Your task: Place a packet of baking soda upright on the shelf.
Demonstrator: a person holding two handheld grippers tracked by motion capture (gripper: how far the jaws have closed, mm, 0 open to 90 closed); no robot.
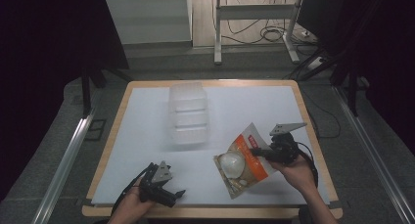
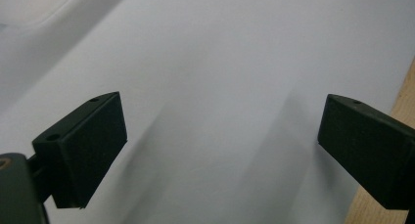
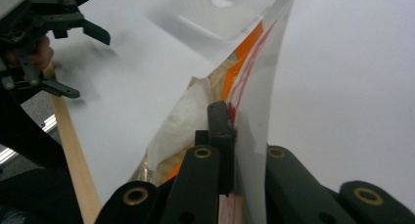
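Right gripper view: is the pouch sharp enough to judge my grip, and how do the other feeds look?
Right gripper view: the pouch is close and soft, jaws pinching it. Left gripper view: soft shadows on the white sheet. High view: dim, dark surroundings.

On the table (image 1: 293,94), a plastic container (image 1: 188,112) sits toward the far edge, just left of the middle. A food pouch (image 1: 243,160) is nearer the right edge, closer to the front, pinched along its right side by the right gripper (image 1: 258,152). The left gripper (image 1: 172,193) rests at the front edge, left of centre, well apart from the pouch.
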